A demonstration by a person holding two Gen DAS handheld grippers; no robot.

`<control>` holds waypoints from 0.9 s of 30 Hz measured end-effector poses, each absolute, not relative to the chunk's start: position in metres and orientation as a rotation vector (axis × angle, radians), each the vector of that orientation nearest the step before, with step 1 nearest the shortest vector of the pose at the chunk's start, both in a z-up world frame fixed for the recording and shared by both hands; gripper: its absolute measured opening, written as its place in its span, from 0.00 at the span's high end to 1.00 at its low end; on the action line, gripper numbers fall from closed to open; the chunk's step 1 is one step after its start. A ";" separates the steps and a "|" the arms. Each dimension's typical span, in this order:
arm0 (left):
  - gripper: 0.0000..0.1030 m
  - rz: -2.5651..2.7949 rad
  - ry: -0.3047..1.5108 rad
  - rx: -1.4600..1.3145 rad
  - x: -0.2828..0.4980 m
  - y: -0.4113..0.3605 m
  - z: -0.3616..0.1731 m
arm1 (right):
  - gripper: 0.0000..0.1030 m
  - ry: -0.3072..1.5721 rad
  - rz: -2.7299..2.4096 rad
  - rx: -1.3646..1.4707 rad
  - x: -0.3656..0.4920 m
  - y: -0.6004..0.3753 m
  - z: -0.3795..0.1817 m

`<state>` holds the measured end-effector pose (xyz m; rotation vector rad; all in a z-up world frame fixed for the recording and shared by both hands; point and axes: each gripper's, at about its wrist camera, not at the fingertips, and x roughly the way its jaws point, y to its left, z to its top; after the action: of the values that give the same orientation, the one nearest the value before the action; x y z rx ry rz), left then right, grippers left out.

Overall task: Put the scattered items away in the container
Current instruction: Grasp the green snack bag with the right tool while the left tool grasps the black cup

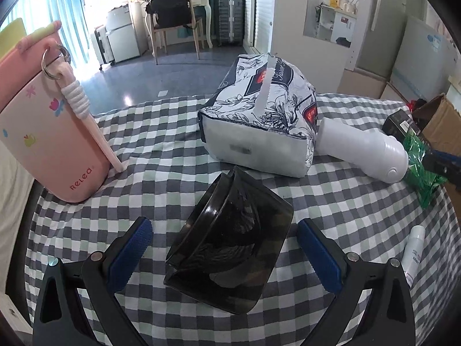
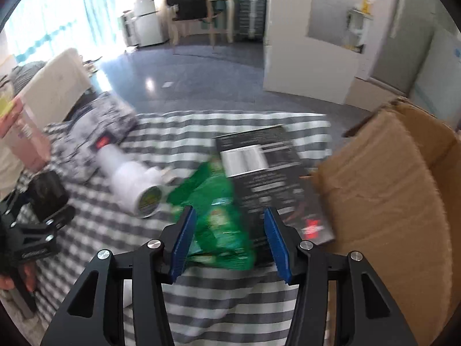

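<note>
A dark translucent plastic cup [image 1: 230,248] lies on its side on the checked tablecloth [image 1: 161,132], between the fingers of my open left gripper [image 1: 224,248], which do not touch it. My right gripper [image 2: 230,236] is open around a green packet [image 2: 219,213] near the table's right edge; contact is unclear in the blur. A black box [image 2: 268,173] lies beside the packet. The open cardboard box [image 2: 383,201] stands at the right. A white bottle [image 1: 363,150] lies on its side next to a patterned tissue pack [image 1: 259,121].
A pink bottle [image 1: 49,132] with a strap stands at the left. A small white spray bottle [image 1: 413,252] lies near the right edge. The left gripper also shows in the right wrist view [image 2: 37,230]. Floor, chair and desk lie beyond the table.
</note>
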<state>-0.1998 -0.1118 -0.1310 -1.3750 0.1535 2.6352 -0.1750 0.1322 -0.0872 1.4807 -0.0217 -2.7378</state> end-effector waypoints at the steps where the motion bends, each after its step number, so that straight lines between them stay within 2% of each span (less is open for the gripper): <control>1: 0.06 2.633 0.151 -1.371 -0.199 -0.112 -0.130 | 0.52 -0.019 -2.724 1.472 -0.174 0.127 -0.087; 2: 0.09 2.631 0.151 -1.365 -0.198 -0.111 -0.129 | 0.50 0.007 -2.714 1.470 -0.173 0.120 -0.089; 3: 0.20 2.632 0.152 -1.354 -0.197 -0.111 -0.127 | 0.50 0.042 -2.709 1.471 -0.173 0.115 -0.090; 4: 0.35 2.631 0.152 -1.343 -0.195 -0.110 -0.126 | 0.50 0.071 -2.706 1.473 -0.172 0.110 -0.091; 6: 0.43 2.619 0.145 -1.332 -0.194 -0.109 -0.123 | 0.53 0.078 -2.692 1.473 -0.171 0.105 -0.093; 7: 0.43 2.617 0.150 -1.331 -0.194 -0.109 -0.123 | 0.57 0.060 -2.682 1.472 -0.170 0.106 -0.094; 9: 0.44 2.616 0.148 -1.329 -0.193 -0.109 -0.122 | 0.85 0.028 -2.659 1.482 -0.170 0.107 -0.096; 10: 0.45 2.613 0.141 -1.330 -0.194 -0.110 -0.121 | 0.86 0.017 -2.655 1.484 -0.170 0.109 -0.096; 12: 0.45 2.608 0.129 -1.333 -0.190 -0.114 -0.121 | 0.96 -0.005 -2.663 1.483 -0.169 0.113 -0.095; 19: 0.45 2.602 0.094 -1.329 -0.181 -0.128 -0.115 | 0.98 -0.050 -2.646 1.452 -0.164 0.115 -0.085; 23: 0.45 2.595 0.085 -1.336 -0.181 -0.128 -0.115 | 0.94 -0.025 -2.635 1.480 -0.167 0.110 -0.092; 27: 0.45 2.590 0.086 -1.356 -0.183 -0.127 -0.120 | 0.93 -0.094 -2.574 1.536 -0.173 0.111 -0.107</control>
<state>-0.1825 -0.1269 -0.1196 -1.3562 0.0855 2.5899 -0.1734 0.1105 -0.1066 1.5365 -0.0945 -2.5739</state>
